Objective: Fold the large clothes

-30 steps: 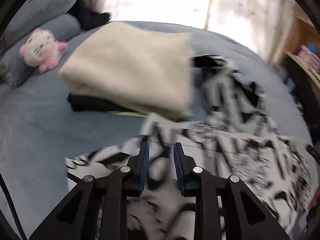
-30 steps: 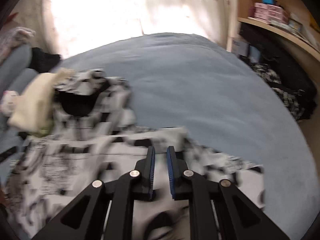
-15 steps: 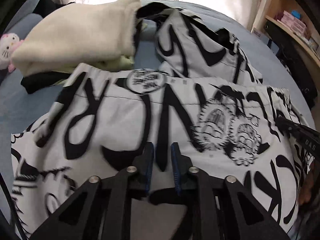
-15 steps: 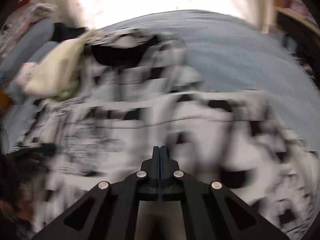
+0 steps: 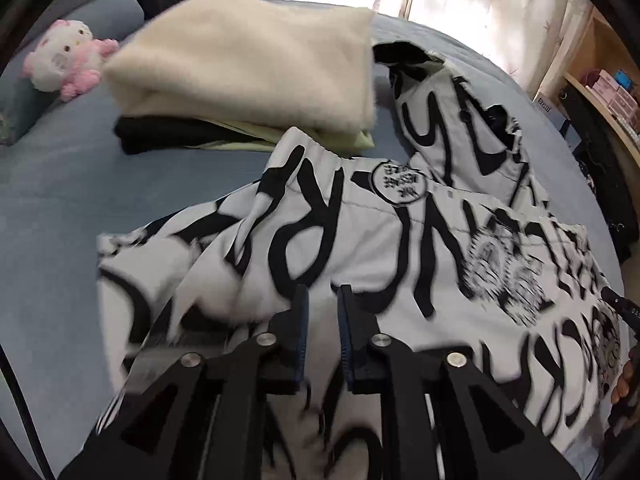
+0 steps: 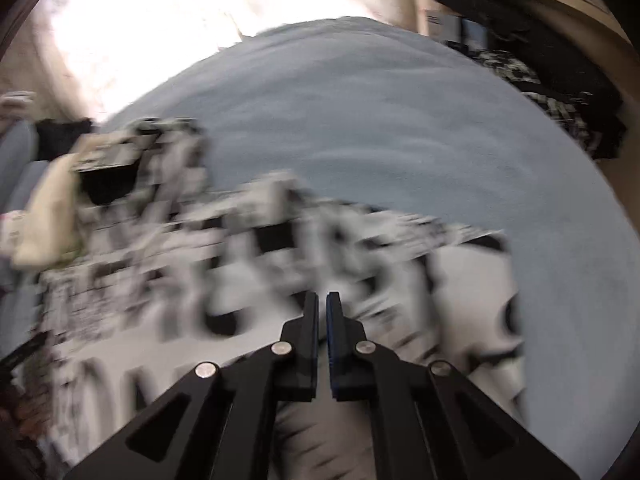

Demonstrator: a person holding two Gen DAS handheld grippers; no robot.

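Black-on-white lettered garment [image 5: 400,248] | round badge [image 5: 398,184], txt illegible | blue bed [image 5: 60,200]

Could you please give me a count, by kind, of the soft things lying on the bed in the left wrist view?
Printed black-and-white garment, spread out: 1
Folded clothes in the stack, cream, pale green, black: 3
Pink-and-white plush toy: 1
Blue pillow: 1
Total: 6
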